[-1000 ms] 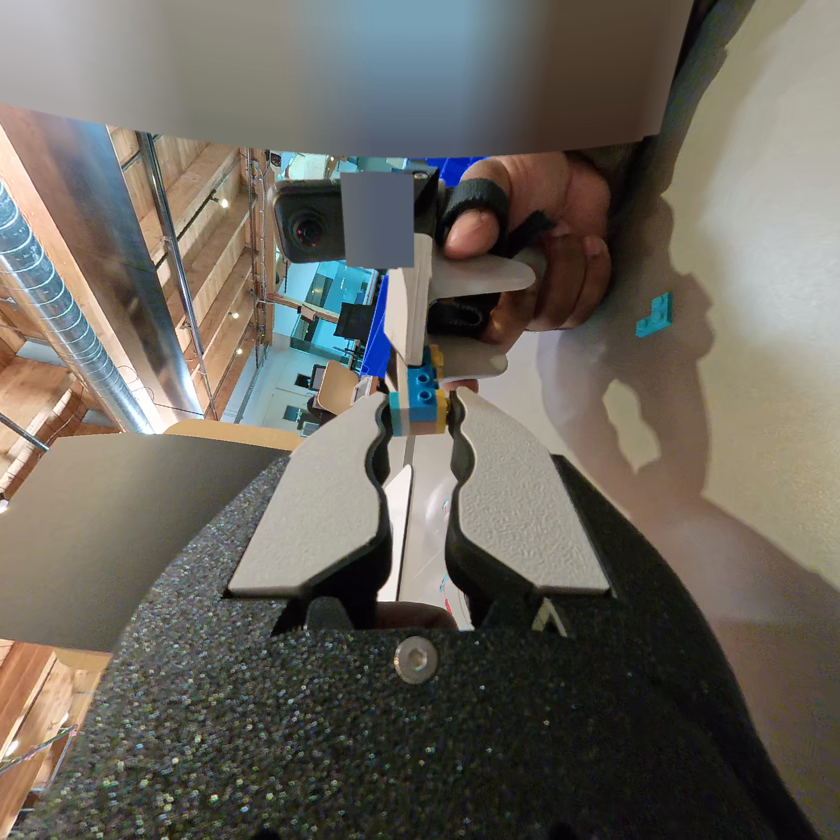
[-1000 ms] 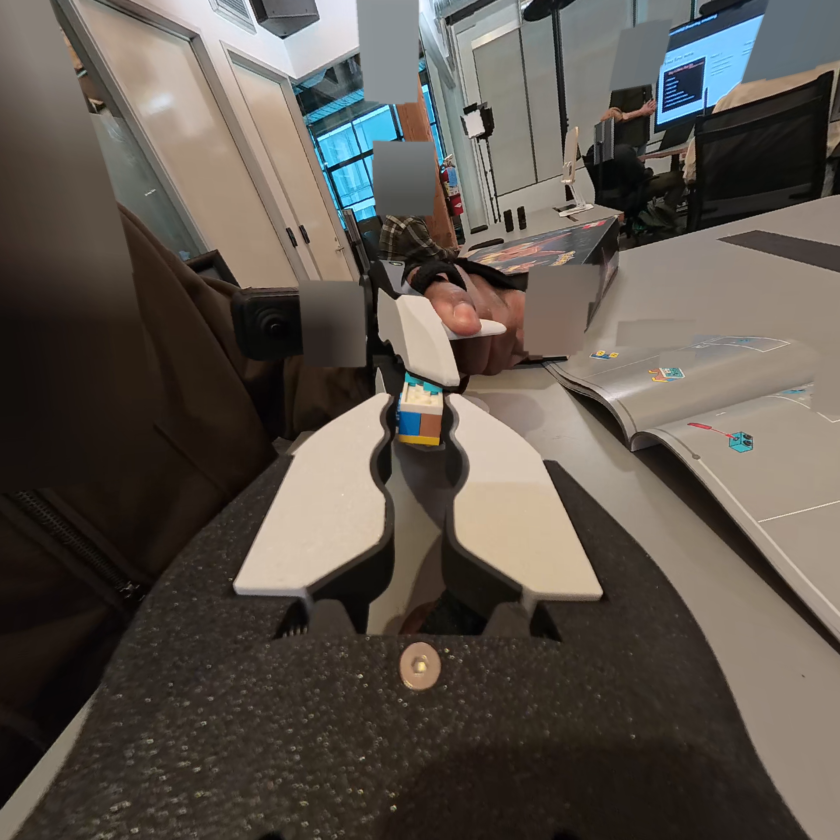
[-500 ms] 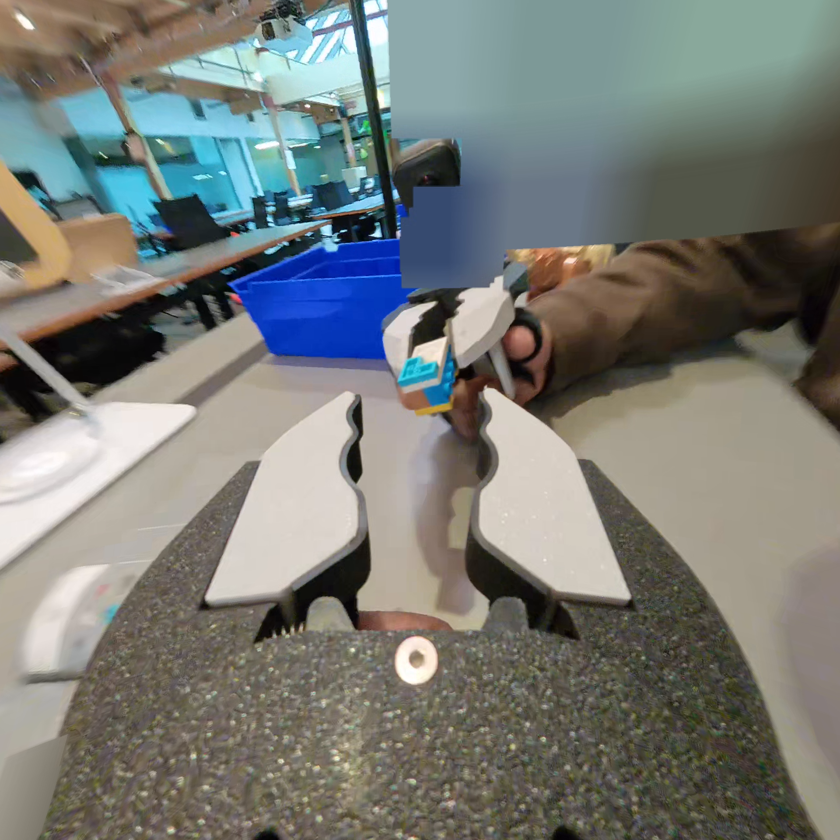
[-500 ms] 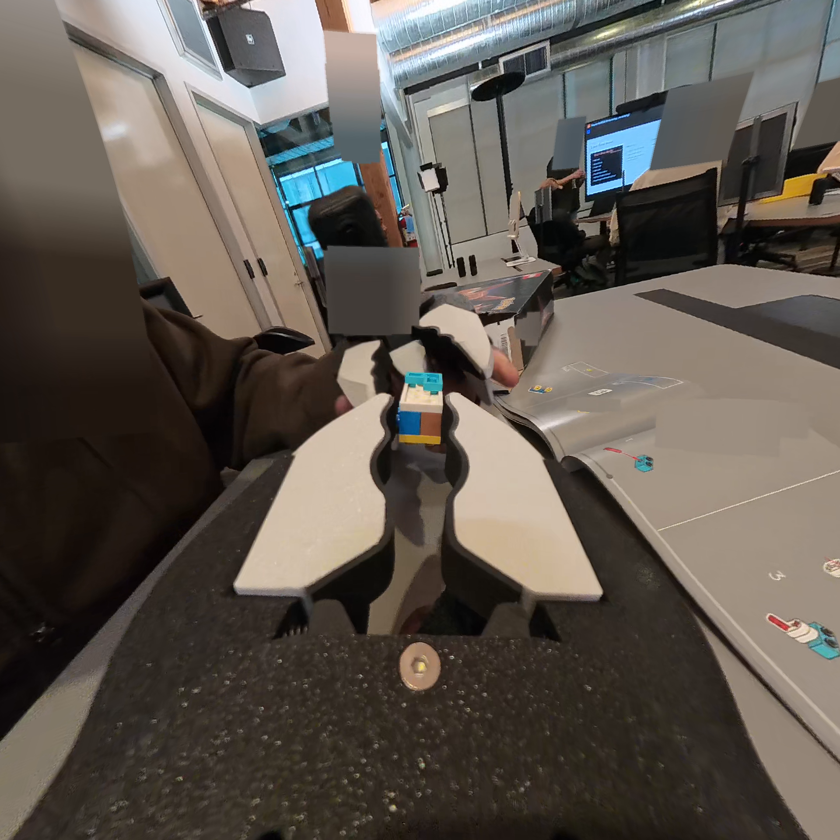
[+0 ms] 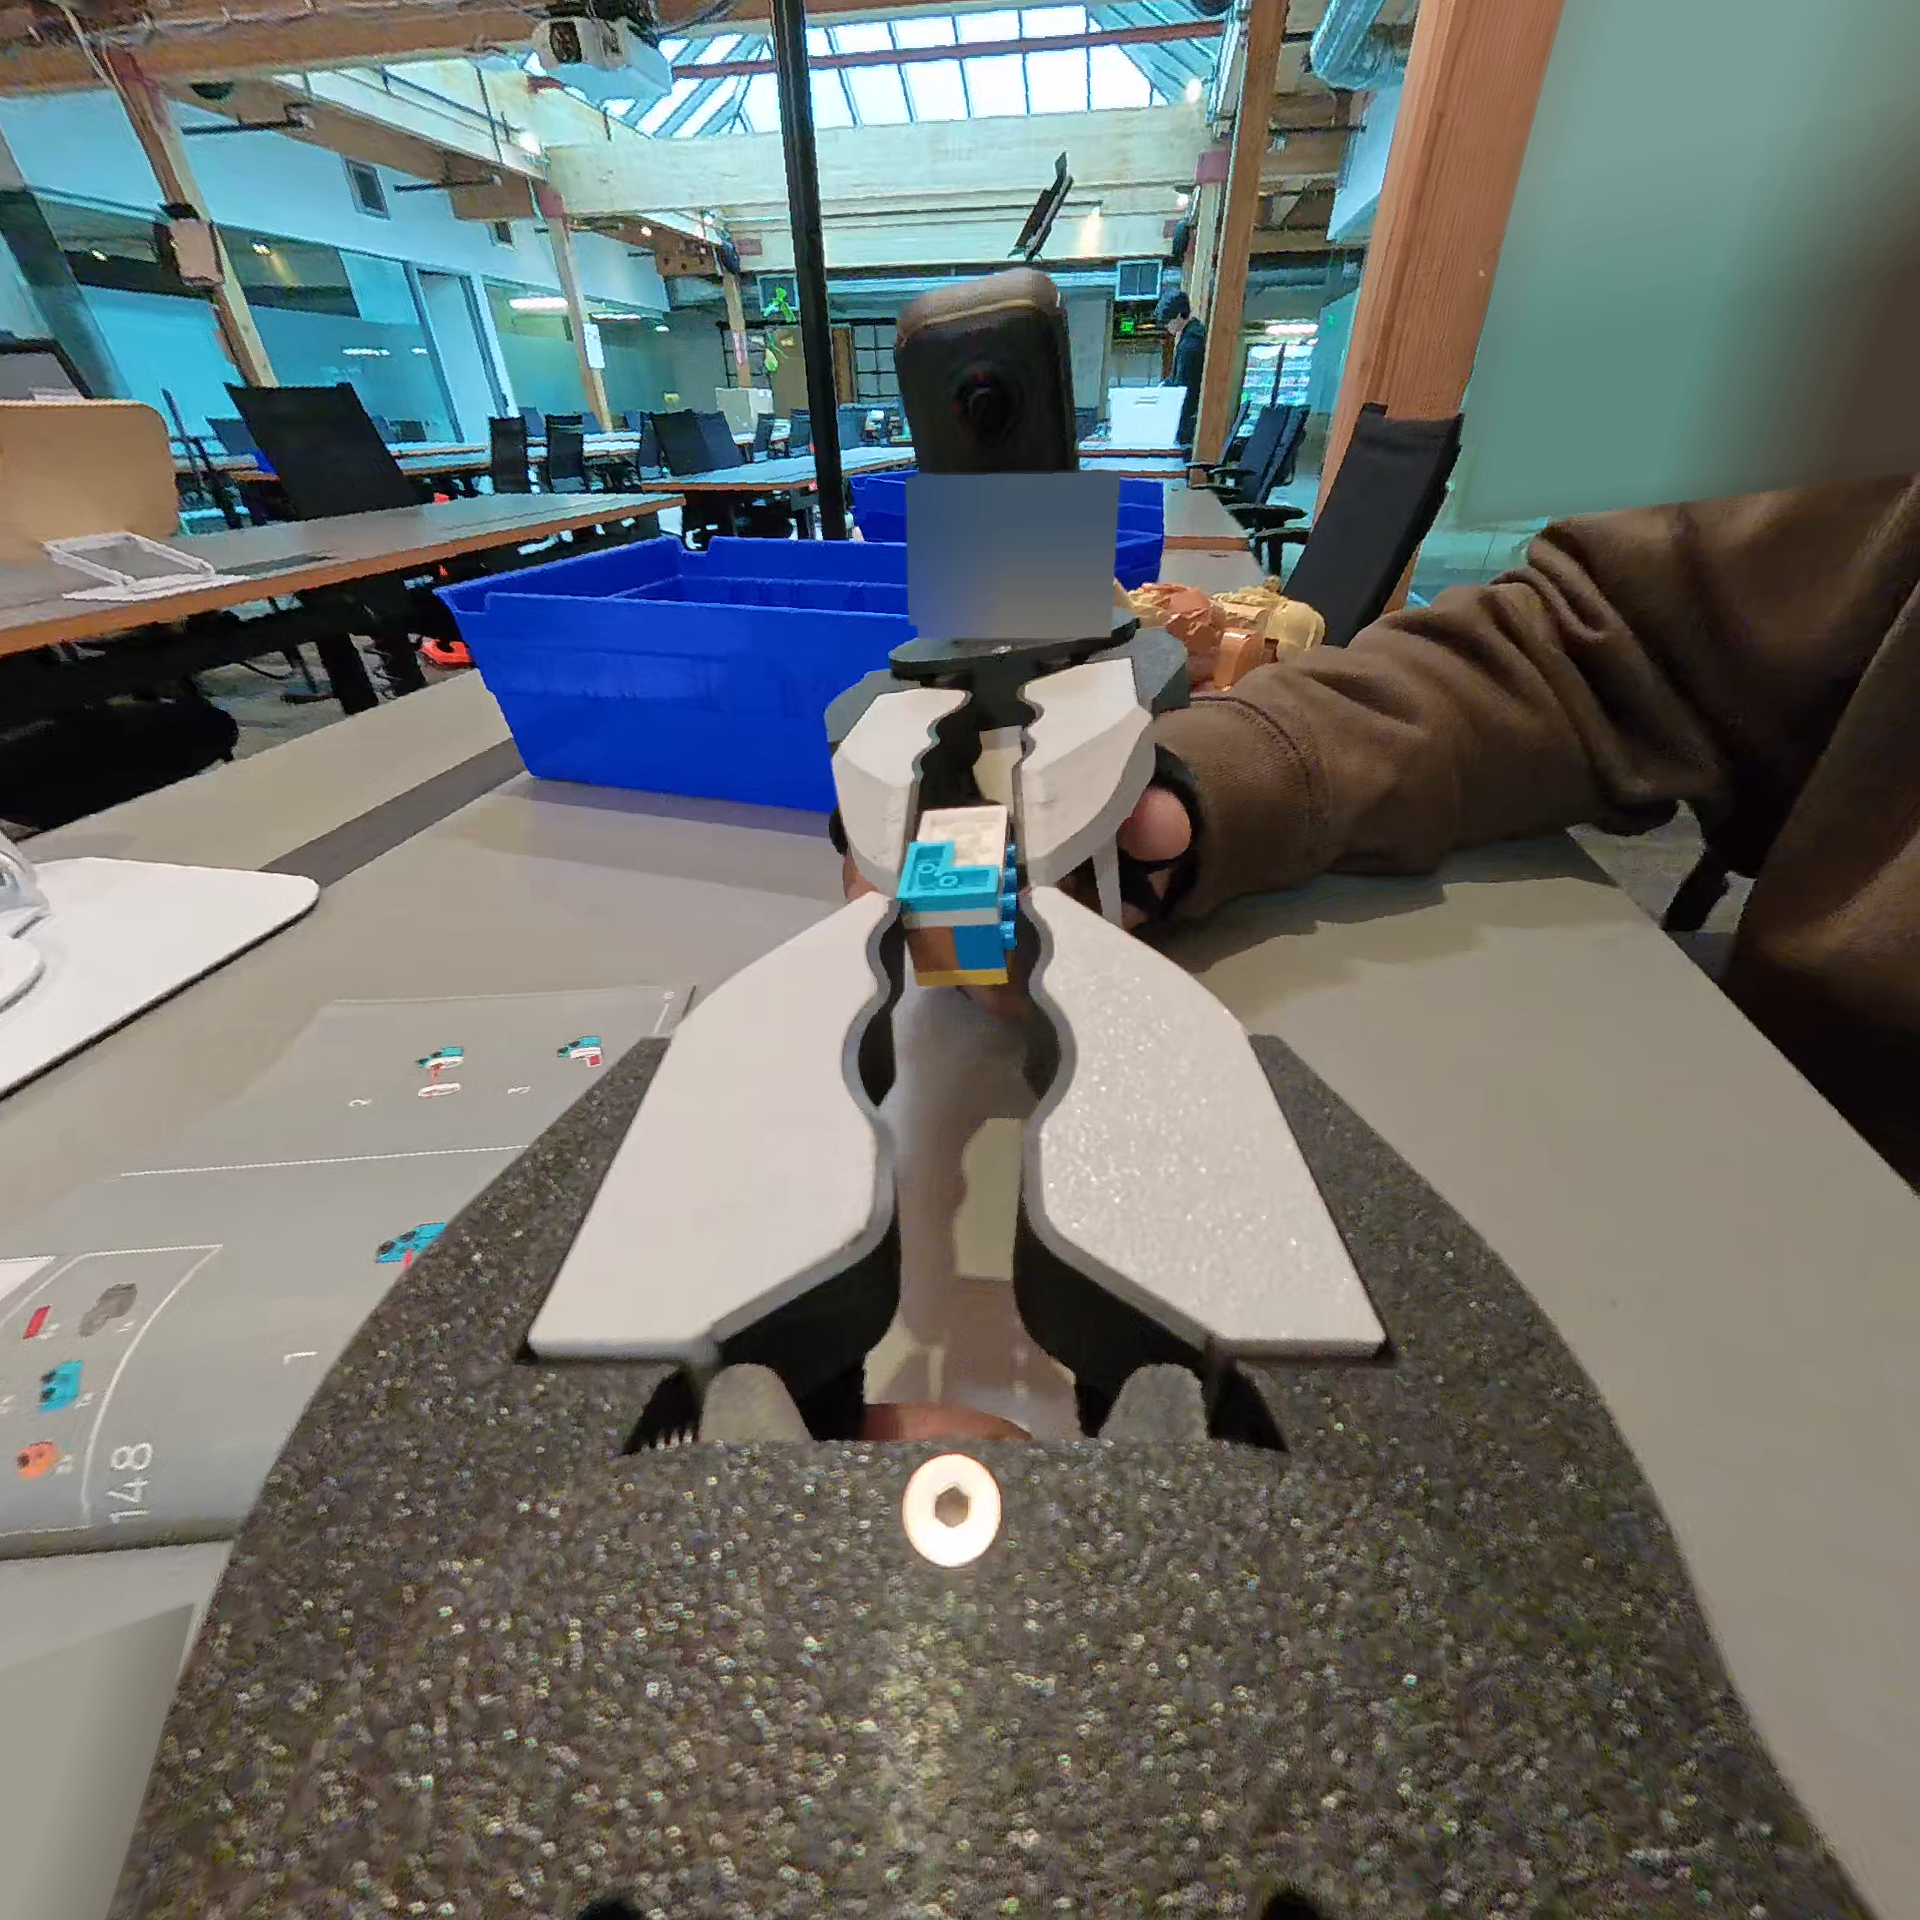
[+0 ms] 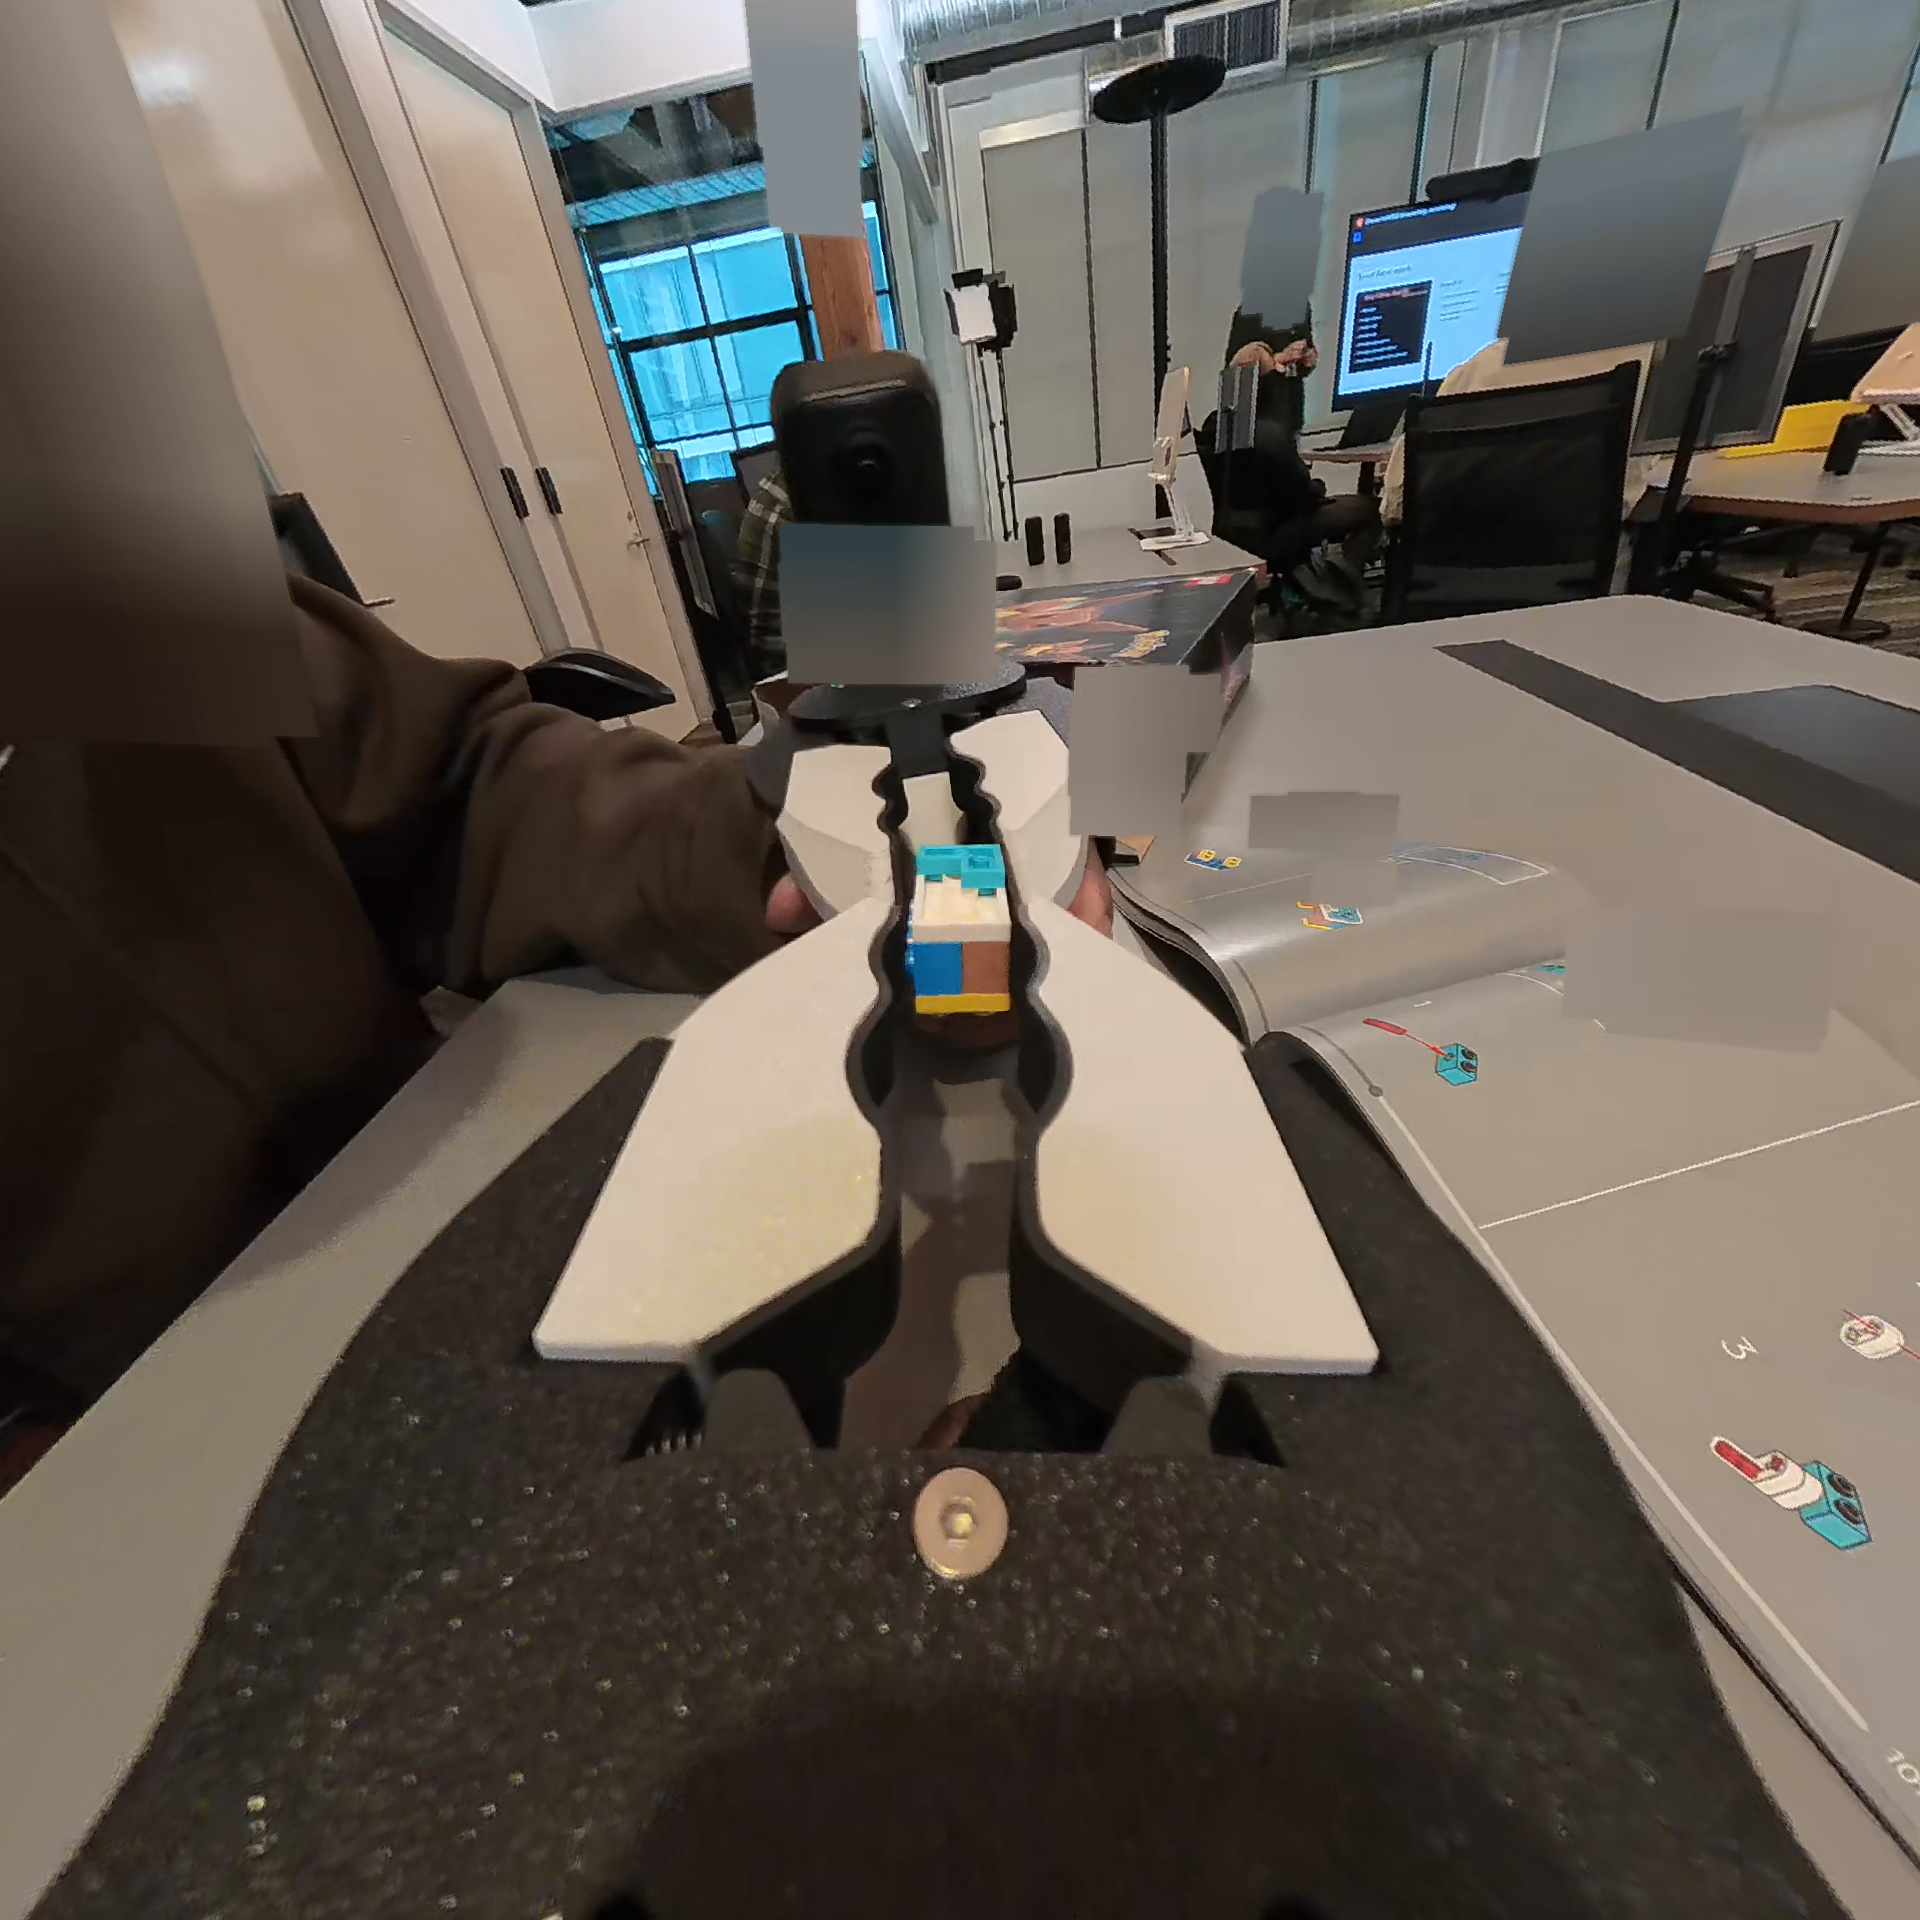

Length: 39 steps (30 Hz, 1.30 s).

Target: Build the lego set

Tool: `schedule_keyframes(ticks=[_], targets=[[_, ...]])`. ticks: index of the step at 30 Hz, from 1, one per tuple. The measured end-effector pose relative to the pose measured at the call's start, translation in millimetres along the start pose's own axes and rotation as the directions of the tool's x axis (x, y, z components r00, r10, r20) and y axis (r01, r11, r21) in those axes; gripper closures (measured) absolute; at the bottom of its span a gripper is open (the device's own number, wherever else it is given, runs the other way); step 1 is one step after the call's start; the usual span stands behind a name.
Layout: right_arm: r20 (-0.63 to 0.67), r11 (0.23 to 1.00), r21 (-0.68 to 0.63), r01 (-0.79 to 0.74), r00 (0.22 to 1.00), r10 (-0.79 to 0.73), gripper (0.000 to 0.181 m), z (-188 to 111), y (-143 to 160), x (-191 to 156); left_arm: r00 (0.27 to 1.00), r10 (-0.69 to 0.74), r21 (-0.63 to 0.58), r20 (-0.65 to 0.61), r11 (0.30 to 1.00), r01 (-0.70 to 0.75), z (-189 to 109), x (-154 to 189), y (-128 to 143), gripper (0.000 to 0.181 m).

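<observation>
Half a second ago my left gripper hung apart and short of the piece; now its grey fingertips sit against both sides of the small stacked lego block of yellow, blue, brown, white and turquoise bricks, pinching it. My right gripper is clamped on the same block from the opposite end, so the two point nose to nose, each with a black camera standing on it. Held between them, the block hangs above the grey table, just clear of it, its turquoise L-shaped plate on top. From the right wrist view the open grey instruction booklet lies on the table to the right, near the grippers, with a dark printed cardboard box behind it. From the left wrist view a blue plastic bin stands well beyond the block, and a brown sleeve rests on the table at the right.
</observation>
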State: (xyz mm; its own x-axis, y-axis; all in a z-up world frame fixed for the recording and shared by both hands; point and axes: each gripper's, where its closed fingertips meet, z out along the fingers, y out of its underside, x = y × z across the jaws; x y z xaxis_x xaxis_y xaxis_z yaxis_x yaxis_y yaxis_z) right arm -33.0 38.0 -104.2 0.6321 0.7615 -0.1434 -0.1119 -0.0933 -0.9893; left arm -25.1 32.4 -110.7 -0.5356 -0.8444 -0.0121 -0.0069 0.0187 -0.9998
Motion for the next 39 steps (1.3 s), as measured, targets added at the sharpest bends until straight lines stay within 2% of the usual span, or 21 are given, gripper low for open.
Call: schedule_keyframes(ticks=[4, 8, 13, 17, 22, 26, 31, 33, 39], targets=[[-0.081, 0.999, -0.041, 0.015, 0.997, -0.019, 0.152, -4, 3, 11, 0.996, 0.079, -0.015, 0.046, 0.997, -0.079, -3, -5, 2, 0.161], [-0.185, 0.992, -0.123, 0.009, 0.982, -0.031, 0.137, -25, 10, 19, 0.994, 0.087, -0.010, 0.063, 0.996, -0.086, -8, -10, 1, 0.161], [-0.327, 0.956, -0.292, 0.008, 0.939, -0.108, 0.137, -52, 29, 14, 0.996, -0.046, 0.042, 0.072, 0.998, 0.044, -19, -25, -4, 0.161], [-0.419, 0.905, -0.415, -0.095, 0.903, -0.097, 0.142, -67, 56, -7, 0.994, -0.069, 0.046, 0.084, 0.997, 0.065, -26, -35, -5, 0.161], [-0.547, 0.894, -0.409, -0.184, 0.834, -0.079, 0.147, -87, 74, -45, 0.993, -0.053, 0.018, 0.101, 0.999, 0.052, -25, -39, 0, 0.162], [-0.574, 0.865, -0.464, -0.192, 0.808, -0.129, 0.151, -86, 84, -57, 0.995, -0.027, -0.003, 0.093, 1.000, 0.027, -20, -34, 2, 0.161], [-0.542, 0.759, -0.619, -0.201, 0.809, -0.228, 0.157, -80, 107, -51, 0.995, 0.006, -0.025, 0.095, 1.000, -0.003, -18, -30, 3, 0.161], [-0.519, 0.721, -0.666, -0.192, 0.813, -0.264, 0.156, -78, 112, -44, 0.995, 0.018, -0.026, 0.097, 1.000, -0.016, -18, -28, 1, 0.162], [-0.464, 0.715, -0.689, -0.121, 0.831, -0.307, 0.157, -72, 104, -4, 0.993, 0.023, -0.043, 0.118, 0.999, -0.018, -20, -36, 5, 0.161]])
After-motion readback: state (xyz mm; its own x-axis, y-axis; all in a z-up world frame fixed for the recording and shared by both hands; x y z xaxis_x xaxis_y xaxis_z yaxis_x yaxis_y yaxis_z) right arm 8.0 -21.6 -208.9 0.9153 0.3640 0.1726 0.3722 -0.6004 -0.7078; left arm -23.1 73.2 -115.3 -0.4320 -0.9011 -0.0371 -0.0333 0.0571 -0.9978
